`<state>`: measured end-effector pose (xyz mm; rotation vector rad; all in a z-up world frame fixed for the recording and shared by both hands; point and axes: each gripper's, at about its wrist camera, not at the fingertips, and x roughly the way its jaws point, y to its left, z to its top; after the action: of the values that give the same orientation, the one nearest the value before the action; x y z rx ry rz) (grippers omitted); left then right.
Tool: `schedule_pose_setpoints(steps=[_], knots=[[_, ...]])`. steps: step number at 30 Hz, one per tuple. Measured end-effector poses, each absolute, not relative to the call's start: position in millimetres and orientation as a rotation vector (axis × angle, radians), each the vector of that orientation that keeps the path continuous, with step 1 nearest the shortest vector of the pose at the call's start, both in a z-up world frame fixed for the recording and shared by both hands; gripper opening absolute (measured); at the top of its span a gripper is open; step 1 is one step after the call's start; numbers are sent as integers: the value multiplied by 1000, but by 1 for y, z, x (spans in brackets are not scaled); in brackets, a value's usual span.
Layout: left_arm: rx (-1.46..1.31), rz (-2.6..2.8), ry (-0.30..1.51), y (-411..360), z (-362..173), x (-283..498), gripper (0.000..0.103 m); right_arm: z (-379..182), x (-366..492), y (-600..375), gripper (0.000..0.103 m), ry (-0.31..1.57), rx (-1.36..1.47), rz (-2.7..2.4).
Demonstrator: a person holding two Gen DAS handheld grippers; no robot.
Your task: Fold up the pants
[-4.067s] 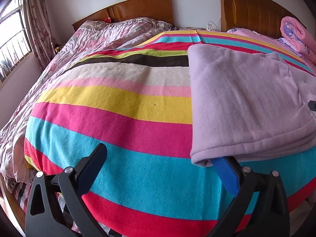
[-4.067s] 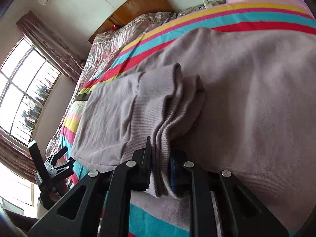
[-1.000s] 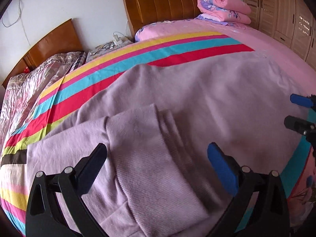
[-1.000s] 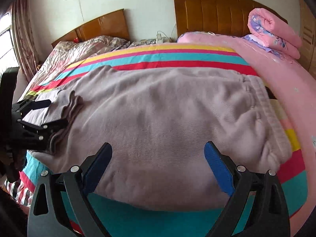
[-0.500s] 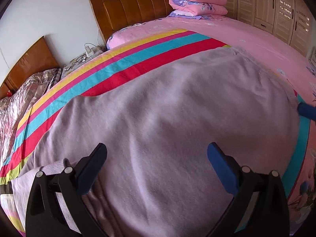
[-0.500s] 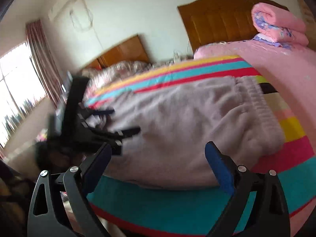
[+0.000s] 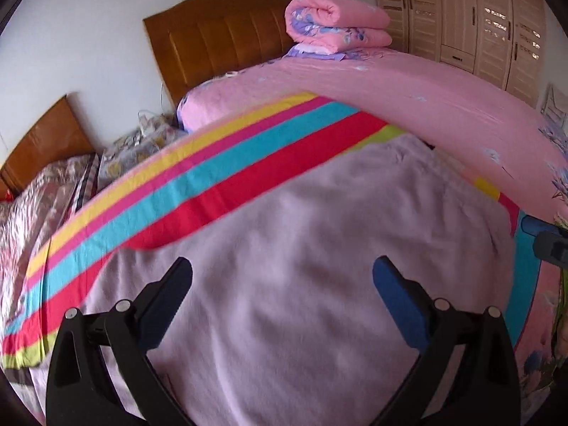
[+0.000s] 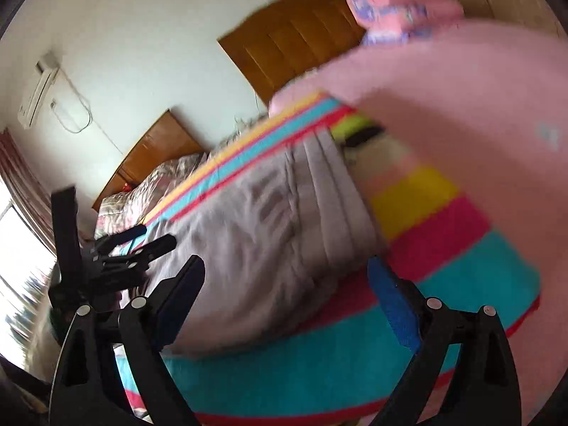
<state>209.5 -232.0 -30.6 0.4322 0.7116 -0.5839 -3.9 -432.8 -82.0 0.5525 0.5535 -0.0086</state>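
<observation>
Lilac-grey fleece pants (image 7: 319,248) lie folded flat on the striped blanket (image 7: 198,191). In the left wrist view my left gripper (image 7: 282,277) hovers open just above the middle of the pants, nothing between its fingers. The right wrist view is blurred; there the pants (image 8: 284,220) show their waistband end toward the pink bed. My right gripper (image 8: 285,280) is open and empty near the pants' front edge. The left gripper (image 8: 142,241) appears at the left of that view, over the far end of the pants. A tip of the right gripper (image 7: 543,234) shows at the left view's right edge.
A pink bed (image 7: 408,92) adjoins on the right, with a rolled pink quilt (image 7: 337,25) by its wooden headboard (image 7: 220,42). Wardrobe doors (image 7: 472,17) stand behind. A second bed with a floral cover (image 7: 32,209) lies to the left, a window (image 8: 17,248) beyond it.
The right gripper let go of the folded leg cuffs and swung toward the waistband end. The left gripper moved right over the pants' middle. Both views turned toward the pink bed.
</observation>
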Motion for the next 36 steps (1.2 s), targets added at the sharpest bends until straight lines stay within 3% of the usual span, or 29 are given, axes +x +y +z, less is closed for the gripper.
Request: schedule_pose_setpoints(steps=[5,10,30,36], knots=[[436,-598,791,-283,-57,260,102,-63,26,-390,93,588,378,100],[448,-588,822,-299,-79,274,102,-84,52,-369,95,727,295,167],[408,-591,869,-295,-88,284,102,-101,55,-367,99,718,230,216],[387,-531,867,-280,-76,278,102,-69,32,-375,98,644,338,141]])
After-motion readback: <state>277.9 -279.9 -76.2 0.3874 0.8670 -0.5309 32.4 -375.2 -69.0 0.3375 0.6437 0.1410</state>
